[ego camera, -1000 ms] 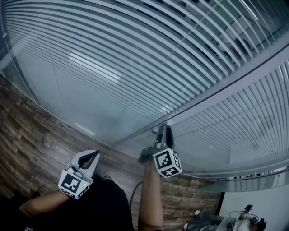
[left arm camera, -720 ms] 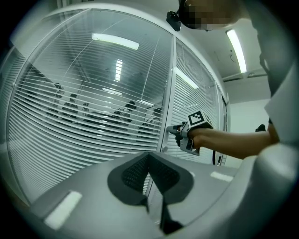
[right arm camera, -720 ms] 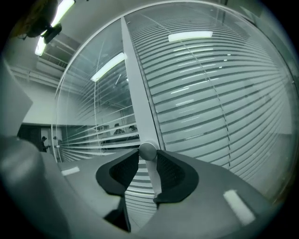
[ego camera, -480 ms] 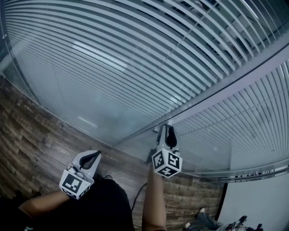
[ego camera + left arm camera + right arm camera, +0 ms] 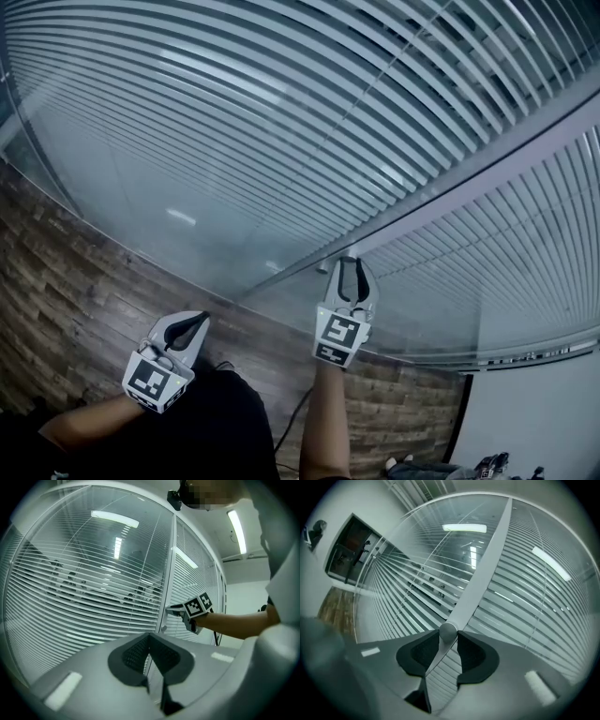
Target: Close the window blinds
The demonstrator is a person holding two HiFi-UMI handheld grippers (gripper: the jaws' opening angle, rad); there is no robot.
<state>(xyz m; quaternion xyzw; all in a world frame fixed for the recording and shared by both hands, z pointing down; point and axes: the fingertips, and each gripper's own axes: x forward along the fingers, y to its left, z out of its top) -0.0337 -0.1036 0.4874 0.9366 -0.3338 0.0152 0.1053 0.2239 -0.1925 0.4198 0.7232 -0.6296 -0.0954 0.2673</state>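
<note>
Wood flooring (image 5: 66, 291) is running along the foot of a glass wall (image 5: 122, 202), behind which the window blinds (image 5: 281, 112) are hanging with slats tilted open. The right tongs (image 5: 352, 272) are clamping the round knob (image 5: 448, 631) on the grey frame post (image 5: 483, 564). The knob-turning step seems to be in hand, calling for more wrist roll. The left tongs (image 5: 192, 323) are idling together, empty, well apart from the glass, leaving open room.

Glass pane (image 5: 216, 216) and frame post (image 5: 469, 185) bar the way to the slats (image 5: 281, 84); space before them lies free
</note>
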